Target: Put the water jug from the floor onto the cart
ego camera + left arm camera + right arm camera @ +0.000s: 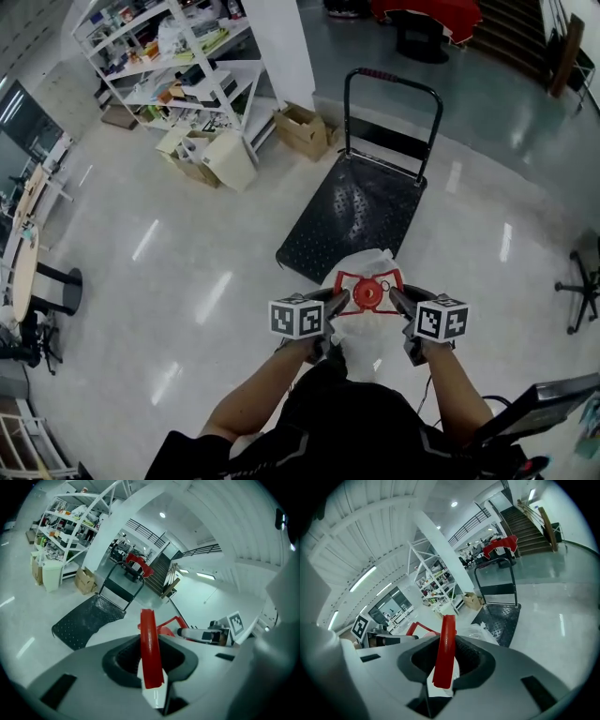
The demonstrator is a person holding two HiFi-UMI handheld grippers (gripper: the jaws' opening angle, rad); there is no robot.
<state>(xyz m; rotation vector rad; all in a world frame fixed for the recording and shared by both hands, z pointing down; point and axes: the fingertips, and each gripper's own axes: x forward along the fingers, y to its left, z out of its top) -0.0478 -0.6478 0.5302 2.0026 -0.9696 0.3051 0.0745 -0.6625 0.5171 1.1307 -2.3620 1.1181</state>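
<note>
One jug point(367, 293), seemingly bagged, at lower centre. Left gripper point(341, 300) and right gripper point(396, 298) each clamped its red handle point(149, 644). One cart point(356, 211) above.

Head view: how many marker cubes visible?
2. One marker cube rides on the left gripper, left of the water jug's red handle; the other cube on the right gripper, right of it. None seems hidden.
</note>
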